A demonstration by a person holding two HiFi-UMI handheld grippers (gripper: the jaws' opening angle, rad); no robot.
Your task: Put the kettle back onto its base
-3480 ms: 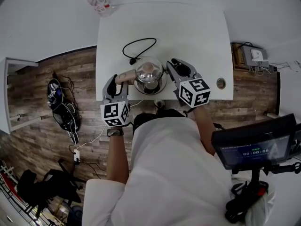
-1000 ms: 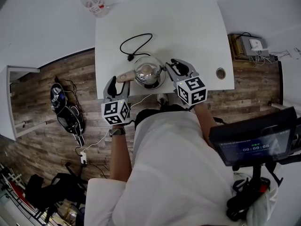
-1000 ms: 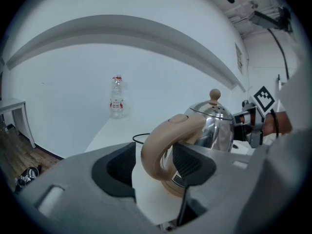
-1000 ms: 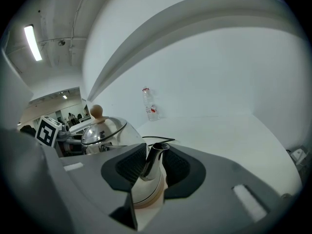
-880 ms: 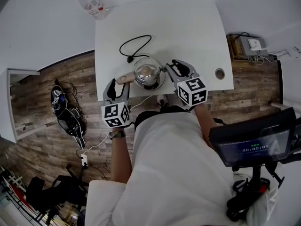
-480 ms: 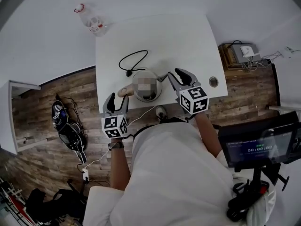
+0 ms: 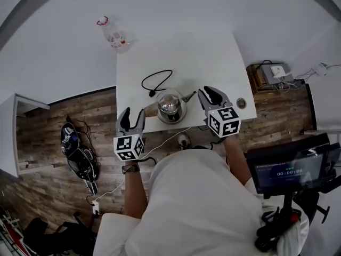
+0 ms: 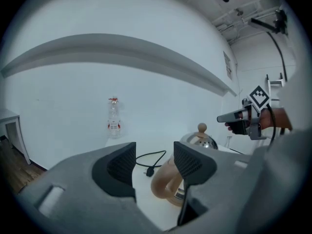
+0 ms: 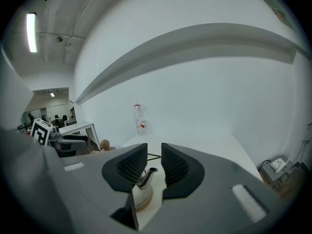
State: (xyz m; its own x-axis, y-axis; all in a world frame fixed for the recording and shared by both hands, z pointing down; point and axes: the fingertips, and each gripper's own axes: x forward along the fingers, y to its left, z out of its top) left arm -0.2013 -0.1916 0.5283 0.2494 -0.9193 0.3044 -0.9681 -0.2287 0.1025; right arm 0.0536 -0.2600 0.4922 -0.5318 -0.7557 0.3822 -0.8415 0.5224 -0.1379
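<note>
Head view: the kettle (image 7: 170, 105) is seen standing on the white table (image 7: 213, 57), close to its near edge. It is judged to be resting on its round base (image 7: 171, 120), though full seating cannot be confirmed in any view. The left gripper (image 7: 131, 114) is held clear of the table edge. Its jaws are spread wide and have just been opening, with nothing between them. The kettle's tan handle (image 8: 163, 184) is seen just beyond the right-hand pad. The right gripper (image 7: 213, 96) is held beside the kettle. Its jaws have just been closing, yet a narrow gap is left and nothing is pinched. The spout (image 9: 146, 175) is merely seen through that gap, farther off.

Several risks are judged to remain. The handle could be clipped by a sideways swing of the left jaws, and the kettle could be knocked toward the near edge. The spout could be caught if the right gripper were pushed forward. If the kettle is not fully seated, it could be rocked by a light touch. The loose black cord (image 7: 160, 79), lying looped on the table behind the kettle, could be snagged and the base dragged with it.
</note>
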